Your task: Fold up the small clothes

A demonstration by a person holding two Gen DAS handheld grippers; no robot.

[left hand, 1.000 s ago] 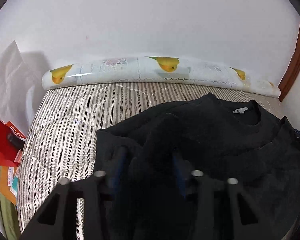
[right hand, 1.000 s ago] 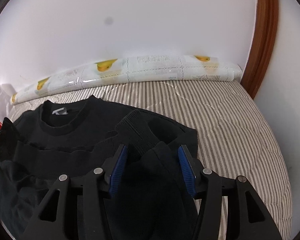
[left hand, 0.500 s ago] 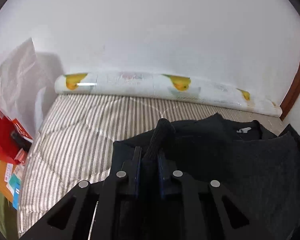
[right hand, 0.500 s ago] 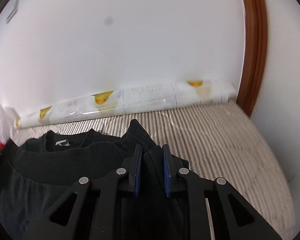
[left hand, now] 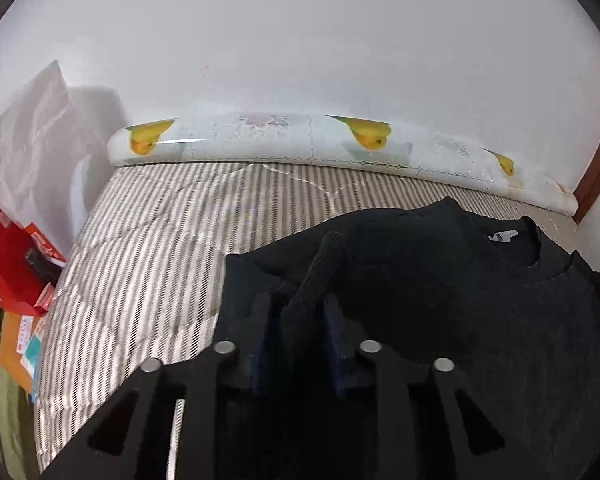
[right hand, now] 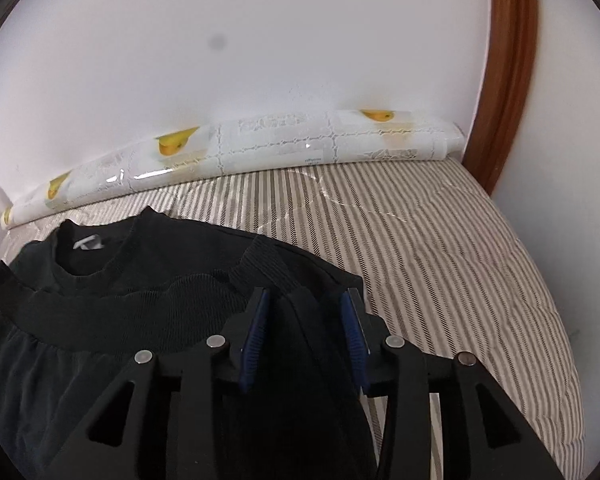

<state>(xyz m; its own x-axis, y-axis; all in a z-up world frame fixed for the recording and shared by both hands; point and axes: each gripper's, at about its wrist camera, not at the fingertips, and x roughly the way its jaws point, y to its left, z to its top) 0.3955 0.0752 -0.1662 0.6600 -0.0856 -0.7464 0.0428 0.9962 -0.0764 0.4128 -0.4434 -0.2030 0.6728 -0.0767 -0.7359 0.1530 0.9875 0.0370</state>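
A black sweatshirt (left hand: 440,280) lies on the striped bed, its bottom half folded up toward the collar with the white label (left hand: 502,236). My left gripper (left hand: 300,308) stands partly open with a ribbed corner of the hem (left hand: 328,264) loose between its fingers. In the right wrist view the sweatshirt (right hand: 120,280) fills the lower left. My right gripper (right hand: 306,304) is open, its blue pads (right hand: 256,328) on either side of the ribbed hem corner (right hand: 268,264), which rests on the garment.
A striped bed cover (right hand: 440,248) spreads under the garment. A rolled plastic sheet with yellow fruit prints (left hand: 320,140) lies along the white wall. Red packaging (left hand: 8,256) and a white plastic bag (left hand: 28,132) sit at the left. A brown wooden frame (right hand: 508,60) stands at the right.
Half a second ago both grippers were shut on the hem corners and lifted. Now both have lowered over the upper body and opened, and the corners rest on the sweatshirt.
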